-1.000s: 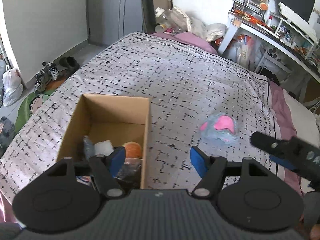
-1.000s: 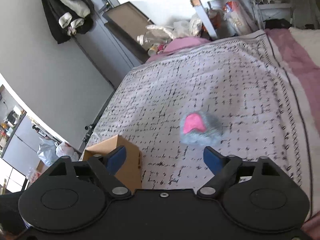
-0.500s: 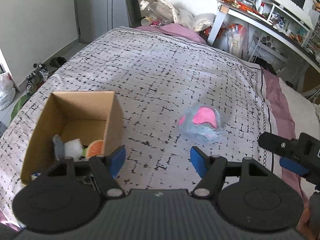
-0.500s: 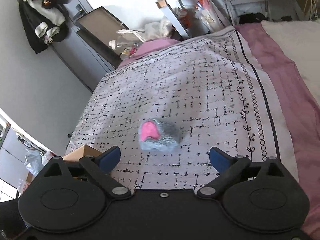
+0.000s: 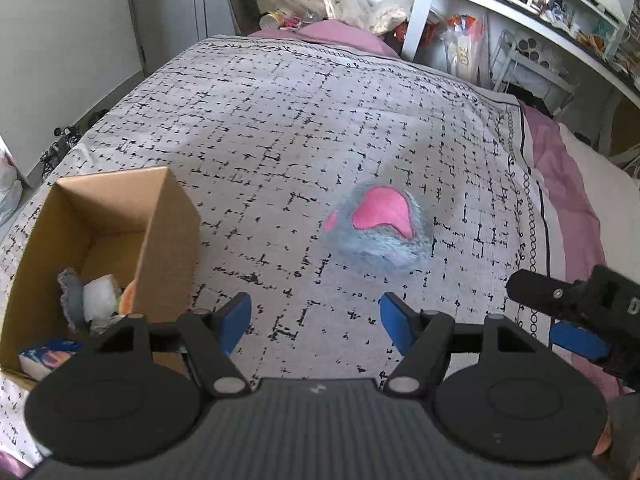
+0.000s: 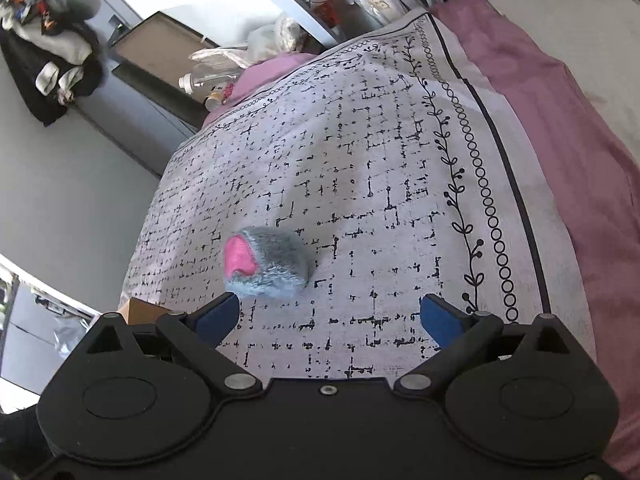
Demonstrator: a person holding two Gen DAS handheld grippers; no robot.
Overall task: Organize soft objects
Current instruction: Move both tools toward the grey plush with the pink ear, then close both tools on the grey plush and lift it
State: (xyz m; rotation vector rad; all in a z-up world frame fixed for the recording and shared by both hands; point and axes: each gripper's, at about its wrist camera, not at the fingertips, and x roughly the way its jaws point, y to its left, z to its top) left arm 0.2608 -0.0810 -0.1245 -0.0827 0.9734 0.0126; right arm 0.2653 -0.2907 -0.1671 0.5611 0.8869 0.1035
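Left wrist view: left gripper (image 5: 315, 322) at lower centre, its blue fingers (image 5: 236, 320) spread apart with only bedspread between them, nothing held. Grey furry toy (image 5: 378, 236) with a pink patch lies on the black-and-white patterned bedspread (image 5: 280, 128) just right of frame centre, above the right finger and apart from it. Open cardboard box (image 5: 160, 240) sits at left of frame on the bed, well apart from the toy; inside it several soft items (image 5: 100, 296), white, grey and orange, plus a blue-and-white packet in the near corner. Right gripper (image 5: 576, 320) pokes in at the lower right edge, near the toy's right side, not touching. Cluttered white desk (image 5: 520, 8) at upper right.

Right wrist view: right gripper (image 6: 328, 318) at lower centre, jaws have just been opening and stand wide, nothing between them. Furry toy (image 6: 266, 266) lies just above the left finger (image 6: 218, 316), left of centre, no contact visible. Corner of the box (image 6: 140, 310) peeks at lower left behind the gripper body. Pink sheet (image 6: 560, 120) runs along the right side
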